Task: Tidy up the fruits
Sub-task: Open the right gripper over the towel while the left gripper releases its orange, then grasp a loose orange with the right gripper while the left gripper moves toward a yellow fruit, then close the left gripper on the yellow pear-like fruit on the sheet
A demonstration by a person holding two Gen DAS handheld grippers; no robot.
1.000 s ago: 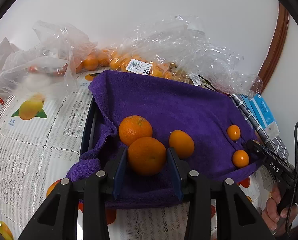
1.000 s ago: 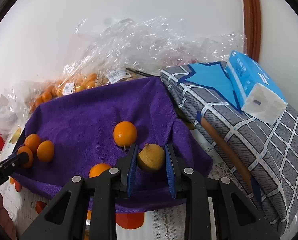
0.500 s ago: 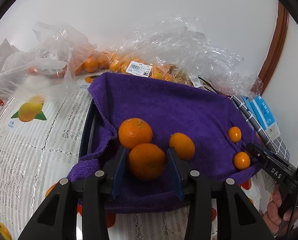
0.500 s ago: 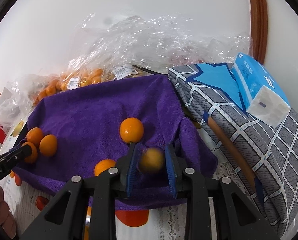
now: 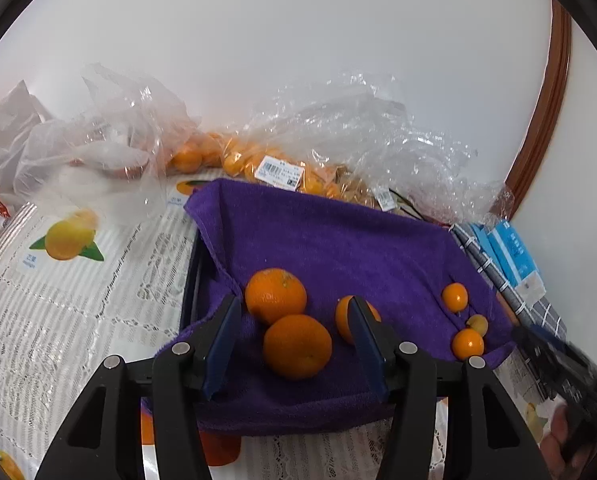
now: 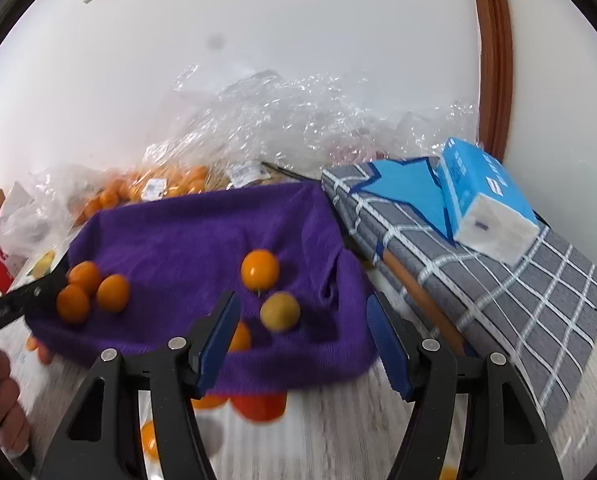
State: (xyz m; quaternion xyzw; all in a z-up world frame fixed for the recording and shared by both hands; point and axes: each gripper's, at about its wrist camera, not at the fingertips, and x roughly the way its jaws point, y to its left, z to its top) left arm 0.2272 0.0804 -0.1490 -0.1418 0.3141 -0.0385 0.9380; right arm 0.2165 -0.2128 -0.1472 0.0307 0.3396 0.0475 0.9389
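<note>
A purple towel [image 5: 338,240] covers a tray. My left gripper [image 5: 294,336] is open; a large orange [image 5: 297,346] lies free on the towel between its fingers, touching a second orange [image 5: 275,295]. A third orange [image 5: 344,314] sits partly behind the right finger. My right gripper [image 6: 303,328] is open; a yellowish small fruit [image 6: 280,312] lies on the towel [image 6: 202,240] between its fingers. A small orange fruit [image 6: 259,270] lies just beyond, another [image 6: 240,336] behind the left finger. Three oranges [image 6: 86,292] cluster at the left.
Clear plastic bags of oranges [image 5: 258,164] lie behind the towel against the wall. A grey checked cloth [image 6: 478,264] with a blue tissue pack [image 6: 486,204] lies to the right. The fruit-print tablecloth [image 5: 78,280] lies to the left.
Both grippers opened. The left released the large orange onto the towel; the right released the yellowish fruit, which now lies on the towel. Both grippers pulled back slightly.
</note>
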